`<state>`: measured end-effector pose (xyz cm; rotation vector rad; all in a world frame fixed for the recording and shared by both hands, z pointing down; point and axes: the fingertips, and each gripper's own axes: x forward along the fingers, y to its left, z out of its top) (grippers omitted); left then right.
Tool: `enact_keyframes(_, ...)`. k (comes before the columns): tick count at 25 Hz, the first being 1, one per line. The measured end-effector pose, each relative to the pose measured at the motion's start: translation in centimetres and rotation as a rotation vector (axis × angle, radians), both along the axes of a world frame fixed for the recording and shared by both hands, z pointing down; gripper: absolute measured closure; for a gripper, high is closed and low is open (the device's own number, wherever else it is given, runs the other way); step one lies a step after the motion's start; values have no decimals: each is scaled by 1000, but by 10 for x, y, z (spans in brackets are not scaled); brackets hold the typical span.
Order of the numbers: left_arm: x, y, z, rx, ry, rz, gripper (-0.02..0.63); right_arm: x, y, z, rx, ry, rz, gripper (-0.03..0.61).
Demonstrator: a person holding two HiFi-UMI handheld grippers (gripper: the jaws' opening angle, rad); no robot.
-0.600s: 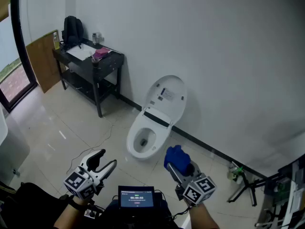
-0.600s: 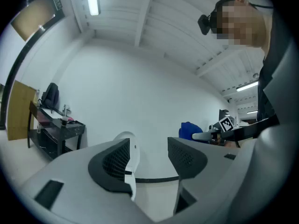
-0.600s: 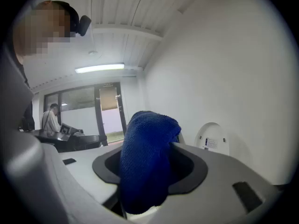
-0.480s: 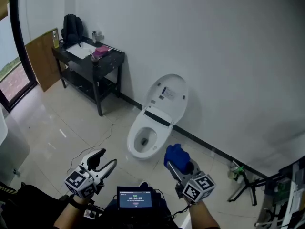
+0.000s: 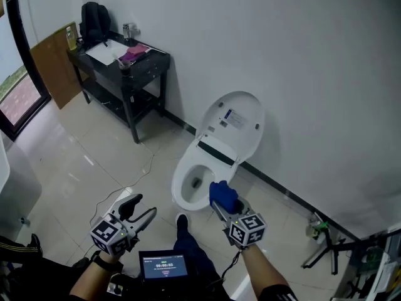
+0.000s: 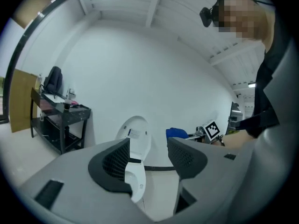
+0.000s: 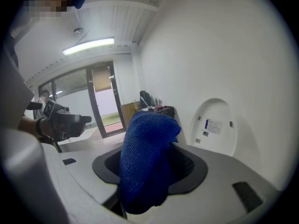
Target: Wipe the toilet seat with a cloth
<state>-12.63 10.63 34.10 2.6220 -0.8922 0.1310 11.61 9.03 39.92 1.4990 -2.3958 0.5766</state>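
Right gripper (image 5: 222, 202) is clamped on a bunched blue cloth (image 7: 145, 158), which from the head view sits near the front rim of the toilet seat (image 5: 180, 184); the lid (image 5: 233, 123) stands raised against the wall. Left gripper (image 6: 148, 158) hangs off to the side, jaws apart with nothing between them. The cloth bulges past the jaws, so a hard drag along the rim could tug it loose into the bowl, or let a bare jaw scrape the seat.

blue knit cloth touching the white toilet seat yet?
Apart. Left gripper view shows bare wall between the blue knit cloth and the white toilet seat.
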Motion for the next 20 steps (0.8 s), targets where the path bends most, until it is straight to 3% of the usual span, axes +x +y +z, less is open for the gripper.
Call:
enact_keyframes(6, 11, -91, 69, -70, -85, -25, 354, 11, -123, 99, -117, 87, -81, 331)
enact_keyframes(13, 62, -206, 139, -220, -95, -85, 354, 46, -280, 264, -301, 243, -161, 333)
enact_keyframes(17, 70, -255, 177, -255, -103, -109, 354, 37, -334, 349, -373, 323, -225, 331)
enact_keyframes(20, 66, -286, 203, -267, -107, -149, 354, 27, -352, 419, -373, 416, -305, 331)
